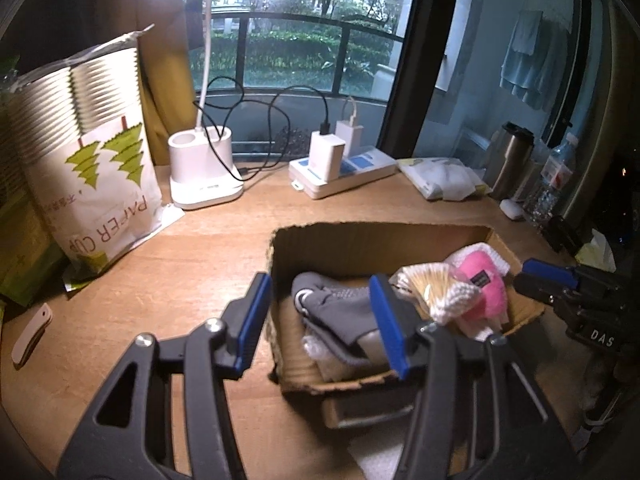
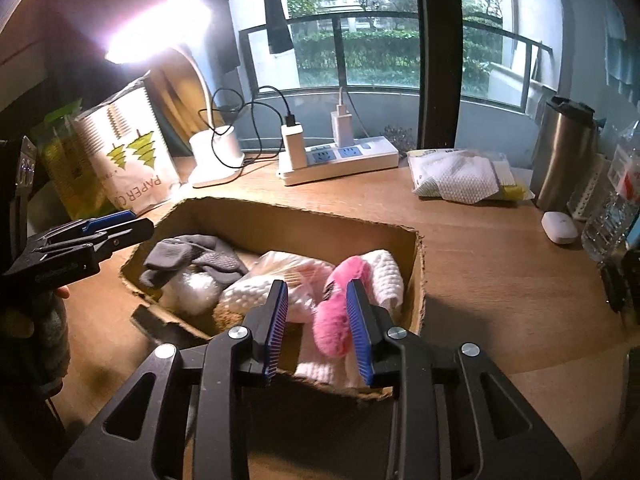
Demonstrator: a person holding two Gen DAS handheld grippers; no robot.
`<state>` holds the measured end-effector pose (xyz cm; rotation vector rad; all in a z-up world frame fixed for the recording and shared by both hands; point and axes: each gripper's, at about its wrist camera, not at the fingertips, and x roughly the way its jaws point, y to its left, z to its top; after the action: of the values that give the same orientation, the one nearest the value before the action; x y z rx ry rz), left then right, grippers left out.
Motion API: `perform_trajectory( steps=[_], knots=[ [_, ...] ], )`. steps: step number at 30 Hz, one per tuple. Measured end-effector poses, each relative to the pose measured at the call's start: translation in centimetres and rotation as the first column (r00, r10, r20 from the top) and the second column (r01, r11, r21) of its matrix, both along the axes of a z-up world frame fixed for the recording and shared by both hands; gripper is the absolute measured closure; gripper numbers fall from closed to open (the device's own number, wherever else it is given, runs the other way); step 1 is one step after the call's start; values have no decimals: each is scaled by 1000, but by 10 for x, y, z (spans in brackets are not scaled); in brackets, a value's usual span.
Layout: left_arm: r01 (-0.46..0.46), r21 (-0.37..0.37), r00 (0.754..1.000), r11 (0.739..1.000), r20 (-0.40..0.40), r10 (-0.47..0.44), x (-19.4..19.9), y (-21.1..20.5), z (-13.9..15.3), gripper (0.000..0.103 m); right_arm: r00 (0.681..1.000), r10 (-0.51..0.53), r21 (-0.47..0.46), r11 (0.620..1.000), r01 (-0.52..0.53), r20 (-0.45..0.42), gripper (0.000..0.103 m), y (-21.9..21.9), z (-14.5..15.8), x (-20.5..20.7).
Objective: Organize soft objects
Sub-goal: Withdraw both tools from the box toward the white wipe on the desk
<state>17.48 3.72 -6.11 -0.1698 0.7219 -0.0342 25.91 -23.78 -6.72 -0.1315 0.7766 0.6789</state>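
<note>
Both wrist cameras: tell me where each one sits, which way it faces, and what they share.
Left wrist: rides the left gripper, angled down over the cardboard box toward the window; own open jaws show, plus the right gripper at right.
Right wrist: rides the right gripper, angled down at the pink plush; own open jaws, plus the left gripper at left.
Shared: box, grey sock, power strip.

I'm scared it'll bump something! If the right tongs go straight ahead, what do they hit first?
Probably the pink fluffy thing inside the cardboard box. It sits right between the open right tongs, though depth is hard to judge.
</note>
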Motion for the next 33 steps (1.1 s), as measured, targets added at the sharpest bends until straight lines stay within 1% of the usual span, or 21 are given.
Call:
perform_trajectory(
  steps=[11,23,28,30,31,32,33],
  knots=[
    [1,-20,1000,1000,26,-1,-35,9,4,50,999,18,-6,1000,-17,30,70,7,13,-32],
    [0,-49,999,999,38,2,-77,25,-3,50,997,58,-36,998,-56,44,69,29,15,-72],
    [-9,-75,999,997,44,12,-92,33,-9,50,995,85,-69,994,-82,50,69,41,15,-89],
    [-12,-64,999,998,43,15,-99,35,-12,50,994,97,-77,993,-93,51,67,47,15,-95],
    [-10,-64,999,998,40,13,-100,36,-14,50,994,100,-79,992,-96,50,64,50,14,-97],
    [-7,-66,999,998,36,10,-104,37,-17,50,993,105,-80,992,-101,48,59,53,13,-101],
    [-6,-65,999,998,34,9,-107,39,-18,50,993,107,-81,991,-103,44,58,56,12,-103]
  ],
)
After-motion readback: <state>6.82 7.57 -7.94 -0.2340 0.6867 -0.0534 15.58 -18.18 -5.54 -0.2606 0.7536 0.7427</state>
